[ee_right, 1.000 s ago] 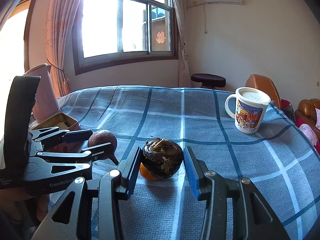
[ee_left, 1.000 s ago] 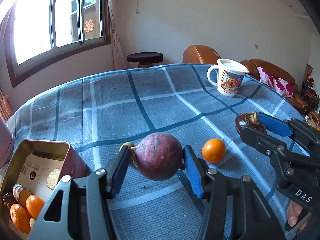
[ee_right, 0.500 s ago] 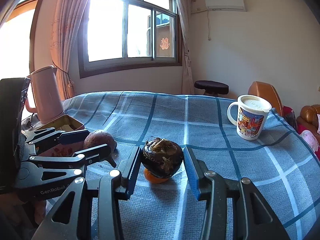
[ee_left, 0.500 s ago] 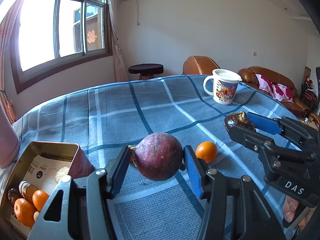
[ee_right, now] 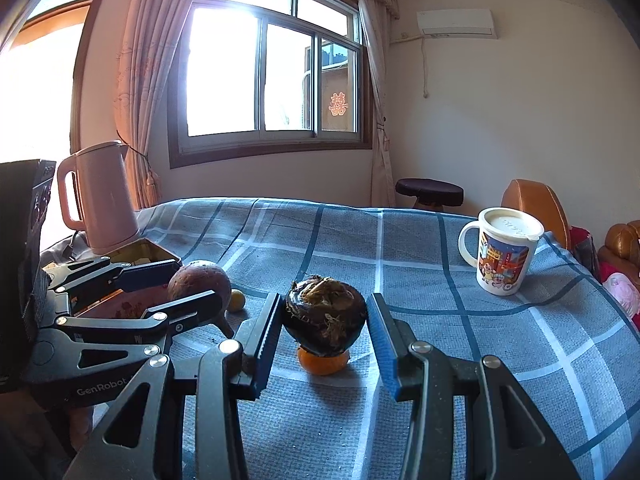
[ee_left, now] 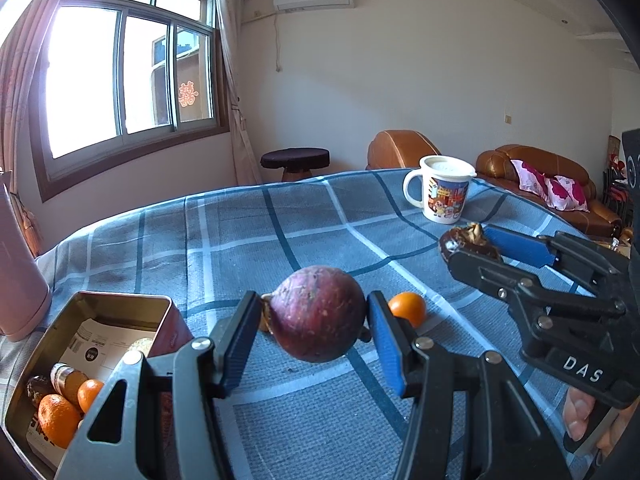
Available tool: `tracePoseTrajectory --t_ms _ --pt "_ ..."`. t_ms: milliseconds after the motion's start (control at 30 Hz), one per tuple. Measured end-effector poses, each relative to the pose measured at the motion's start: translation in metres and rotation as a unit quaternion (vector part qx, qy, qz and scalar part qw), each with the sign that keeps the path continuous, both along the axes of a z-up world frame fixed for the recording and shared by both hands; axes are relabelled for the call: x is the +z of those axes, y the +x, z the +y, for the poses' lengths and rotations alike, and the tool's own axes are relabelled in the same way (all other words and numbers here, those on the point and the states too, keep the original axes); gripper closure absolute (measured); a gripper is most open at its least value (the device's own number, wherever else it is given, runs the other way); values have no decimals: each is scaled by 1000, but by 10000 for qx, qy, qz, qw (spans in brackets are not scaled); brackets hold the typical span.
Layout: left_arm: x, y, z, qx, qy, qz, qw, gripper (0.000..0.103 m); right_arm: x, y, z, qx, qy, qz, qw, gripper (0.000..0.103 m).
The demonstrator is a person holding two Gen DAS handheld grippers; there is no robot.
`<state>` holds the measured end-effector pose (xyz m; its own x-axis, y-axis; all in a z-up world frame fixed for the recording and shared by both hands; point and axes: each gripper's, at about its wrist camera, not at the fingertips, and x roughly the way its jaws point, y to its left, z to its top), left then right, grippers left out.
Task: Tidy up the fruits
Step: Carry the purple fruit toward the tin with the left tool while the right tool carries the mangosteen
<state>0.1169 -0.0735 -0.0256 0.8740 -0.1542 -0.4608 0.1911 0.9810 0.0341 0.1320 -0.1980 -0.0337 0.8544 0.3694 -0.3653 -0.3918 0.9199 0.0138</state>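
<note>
My left gripper (ee_left: 310,322) is shut on a round purple-red fruit (ee_left: 318,318) and holds it above the table; it also shows in the right wrist view (ee_right: 199,280). My right gripper (ee_right: 325,320) is shut on a dark brown fruit (ee_right: 325,320) with a dry stem, held in the air; it shows at the right of the left wrist view (ee_left: 466,242). An orange (ee_left: 407,308) lies on the blue checked cloth, under the dark fruit in the right wrist view (ee_right: 322,362). A small yellow fruit (ee_right: 236,301) lies behind the left gripper.
An open metal tin (ee_left: 116,304) at the left holds oranges (ee_left: 58,420) and a small jar. A pink kettle (ee_right: 100,200) stands beyond it. A white cartoon mug (ee_right: 504,256) stands at the far right. A stool and sofas lie past the table edge.
Both grippers have risen with their fruits and tilted up, so the table sits lower in view. The orange on the cloth has not moved.
</note>
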Motion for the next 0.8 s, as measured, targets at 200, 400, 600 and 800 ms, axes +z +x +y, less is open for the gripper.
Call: tracePoseTrajectory --t_ms 200,400,600,800 --pt "3 -6 3 51 -51 -116 9999 46 2 -6 -1 76 50 -143 9999 58" --pt "4 -10 4 83 -73 -218 9997 47 3 -10 -1 104 81 -237 9996 58" --pt "5 -15 7 122 -97 -343 9993 47 4 -14 -1 134 108 -321 9993 58" --pt "6 -20 8 123 -102 -422 9990 47 5 -19 -3 142 151 -446 9988 58"
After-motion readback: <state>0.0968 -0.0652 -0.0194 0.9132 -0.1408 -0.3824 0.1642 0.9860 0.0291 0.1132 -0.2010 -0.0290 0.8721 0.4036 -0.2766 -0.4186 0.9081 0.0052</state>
